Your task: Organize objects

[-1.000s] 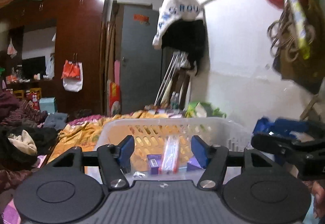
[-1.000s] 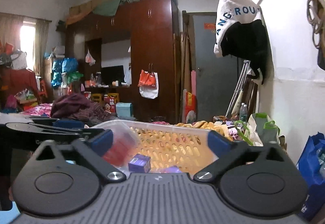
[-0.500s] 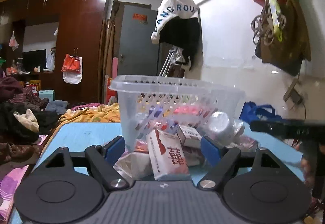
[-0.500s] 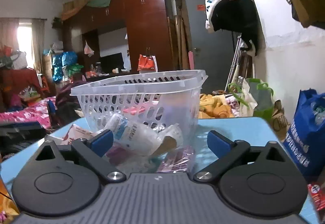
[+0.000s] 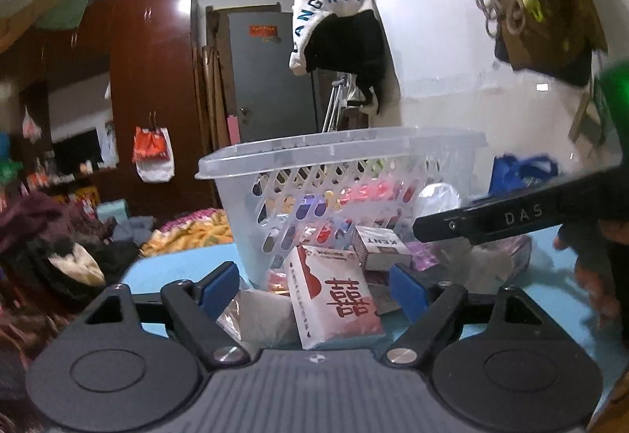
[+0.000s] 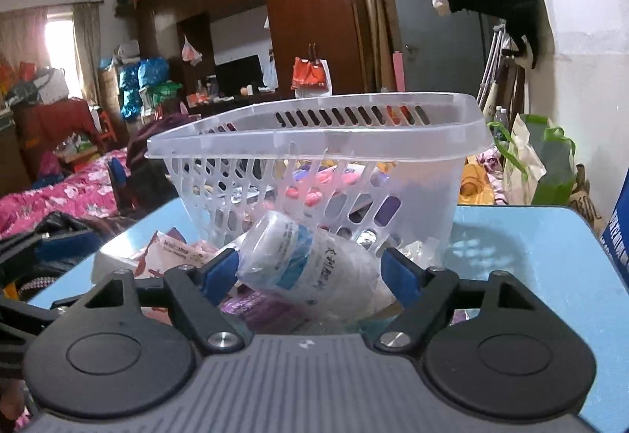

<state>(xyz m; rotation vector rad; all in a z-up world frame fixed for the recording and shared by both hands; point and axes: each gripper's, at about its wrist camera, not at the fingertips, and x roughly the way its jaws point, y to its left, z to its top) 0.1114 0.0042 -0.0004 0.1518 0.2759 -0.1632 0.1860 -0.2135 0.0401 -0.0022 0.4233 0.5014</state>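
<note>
A: Where is the basket (image 6: 412,173)?

B: On the blue table (image 6: 530,244), its contents blurred. The right gripper (image 6: 310,272) is closing around a bottle (image 6: 310,264); contact is unclear. The left gripper (image 5: 314,285) gapes around a red-and-white packet (image 5: 334,291), untouched.

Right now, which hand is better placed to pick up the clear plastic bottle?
Right. The bottle lies between the right gripper fingers, which are closing around it. The left gripper brackets the red-and-white packet instead.
</note>
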